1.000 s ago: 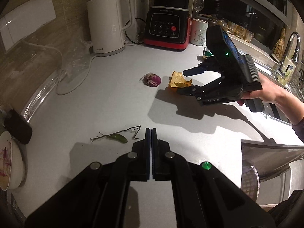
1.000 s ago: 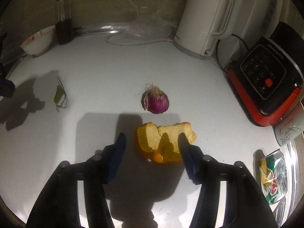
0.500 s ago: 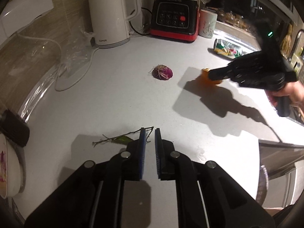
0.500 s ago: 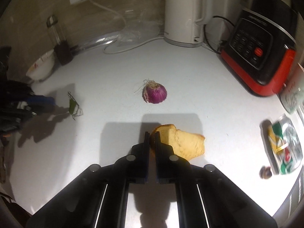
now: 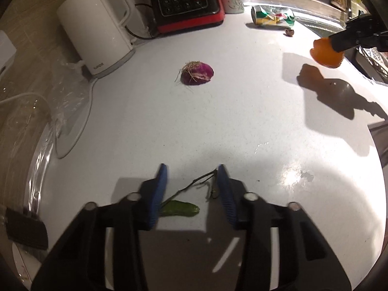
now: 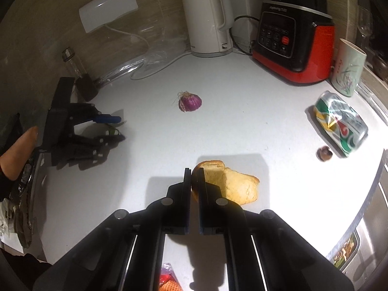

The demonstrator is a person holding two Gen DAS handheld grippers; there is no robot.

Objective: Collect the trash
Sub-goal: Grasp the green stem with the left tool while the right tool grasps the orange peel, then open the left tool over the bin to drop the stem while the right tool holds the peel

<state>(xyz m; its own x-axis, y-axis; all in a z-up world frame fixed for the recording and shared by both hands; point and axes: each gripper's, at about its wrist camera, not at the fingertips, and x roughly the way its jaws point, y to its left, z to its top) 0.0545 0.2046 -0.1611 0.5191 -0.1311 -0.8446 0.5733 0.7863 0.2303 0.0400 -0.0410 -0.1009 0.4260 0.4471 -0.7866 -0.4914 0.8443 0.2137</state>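
White counter [image 5: 242, 111]: R gripper [image 6: 194, 173] pinches orange peel [image 6: 232, 184] (lifted), L gripper [image 5: 191, 181] just opening, narrow, around leafy twig [image 5: 186, 197].

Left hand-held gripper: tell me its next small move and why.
Probably close on the twig. The left hand-held gripper has just been opening and now straddles the twig and its leaf on the counter, pads not yet pressing. The right hand-held gripper is already shut on the peel, so this piece seems next.
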